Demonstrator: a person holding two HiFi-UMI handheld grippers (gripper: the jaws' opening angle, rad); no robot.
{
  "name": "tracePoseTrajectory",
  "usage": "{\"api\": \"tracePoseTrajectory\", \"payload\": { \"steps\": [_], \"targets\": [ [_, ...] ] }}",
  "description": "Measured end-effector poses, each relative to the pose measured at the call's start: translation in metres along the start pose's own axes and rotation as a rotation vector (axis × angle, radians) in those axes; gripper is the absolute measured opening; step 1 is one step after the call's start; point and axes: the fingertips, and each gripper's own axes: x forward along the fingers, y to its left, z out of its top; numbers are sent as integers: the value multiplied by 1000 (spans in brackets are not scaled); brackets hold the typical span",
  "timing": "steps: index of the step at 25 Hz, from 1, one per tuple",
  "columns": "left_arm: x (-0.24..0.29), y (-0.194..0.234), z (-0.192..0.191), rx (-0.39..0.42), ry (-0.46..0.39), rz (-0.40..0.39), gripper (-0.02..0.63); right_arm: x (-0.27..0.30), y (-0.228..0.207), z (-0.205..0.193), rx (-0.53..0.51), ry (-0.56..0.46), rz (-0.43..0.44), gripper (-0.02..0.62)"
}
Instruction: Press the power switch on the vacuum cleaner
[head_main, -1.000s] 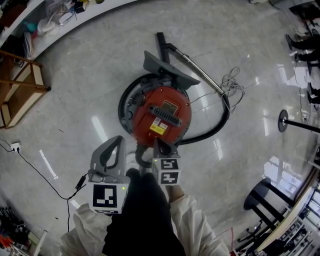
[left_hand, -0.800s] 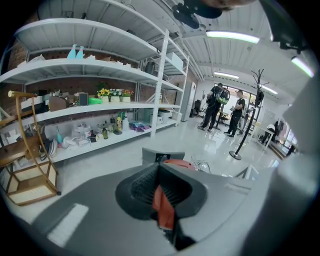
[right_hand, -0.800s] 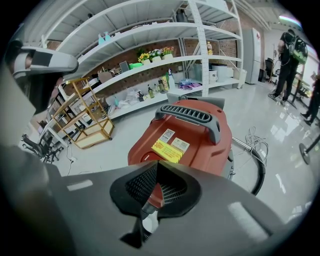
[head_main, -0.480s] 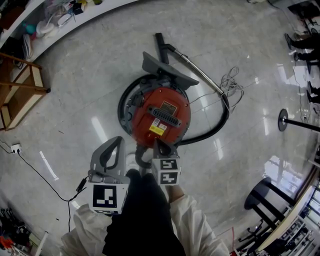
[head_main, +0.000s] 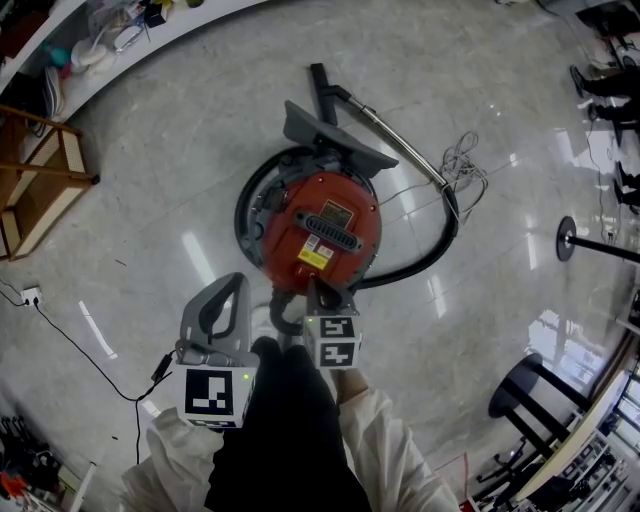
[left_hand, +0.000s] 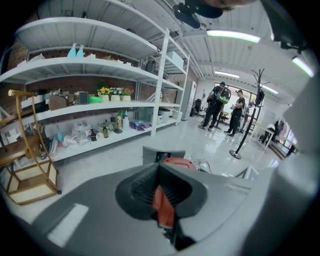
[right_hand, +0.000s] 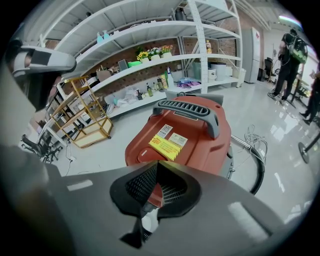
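I stand over a pale glossy floor (head_main: 150, 200). A round red vacuum (head_main: 322, 232) sits on it in front of me, with its black hose (head_main: 425, 262) curling round the right side. My left gripper (head_main: 237, 280) hangs over bare floor, left of the vacuum, jaws pressed together on nothing. My right gripper (head_main: 315, 286), jaws also together and empty, points at the vacuum's near edge, just behind a round red button (right_hand: 145, 152).
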Motion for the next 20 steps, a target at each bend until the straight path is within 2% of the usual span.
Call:
{"api": "tracePoseTrajectory", "payload": {
  "steps": [9,20],
  "targets": [
    [0,-3,-1,-1,1,-1,0,1,0,0,1,-3,2,2],
    [-8,-5,3,33,-3,1,0,-6,0,8,-5,-13,7,0]
  ]
}}
